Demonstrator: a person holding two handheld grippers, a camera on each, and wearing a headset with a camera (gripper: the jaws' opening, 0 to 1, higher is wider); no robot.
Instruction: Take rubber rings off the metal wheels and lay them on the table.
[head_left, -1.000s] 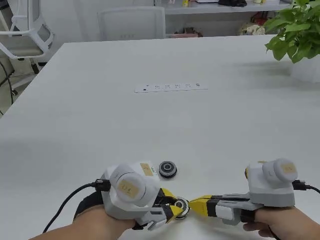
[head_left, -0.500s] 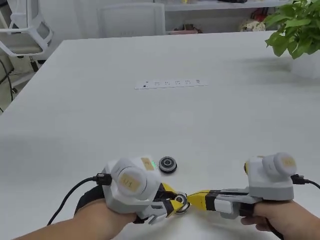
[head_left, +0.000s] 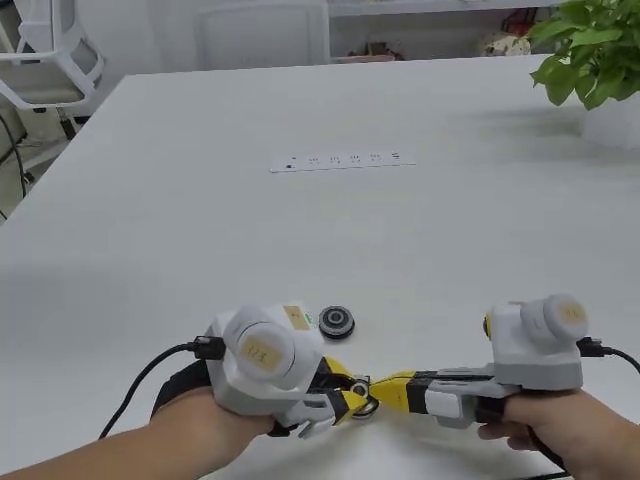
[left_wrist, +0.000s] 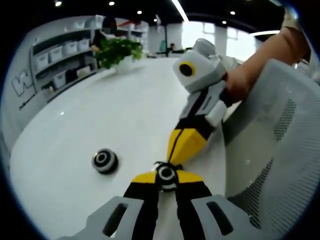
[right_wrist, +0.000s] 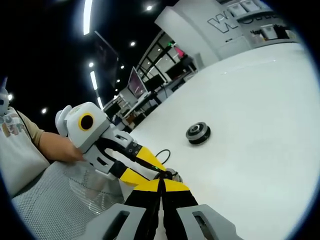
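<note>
Bottom centre of head view: left gripper (head_left: 347, 395) clamped tight on small silver metal wheel (left_wrist: 166, 174), lifted off white table (head_left: 300, 230). Right gripper (head_left: 380, 392) jaws pressed together, tips touching same wheel's edge; hold on its black rubber ring unclear. Second black-ringed metal wheel (head_left: 336, 321) flat on table, just above.

White table (head_left: 180, 220) w/ power strip (head_left: 341, 160); plant (head_left: 585, 45), office chair (head_left: 60, 50) at far corners.

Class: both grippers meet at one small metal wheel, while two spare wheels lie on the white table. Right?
No: the head view shows one spare dark metal wheel on the white table. The left gripper and right gripper do meet at one small metal wheel.
</note>
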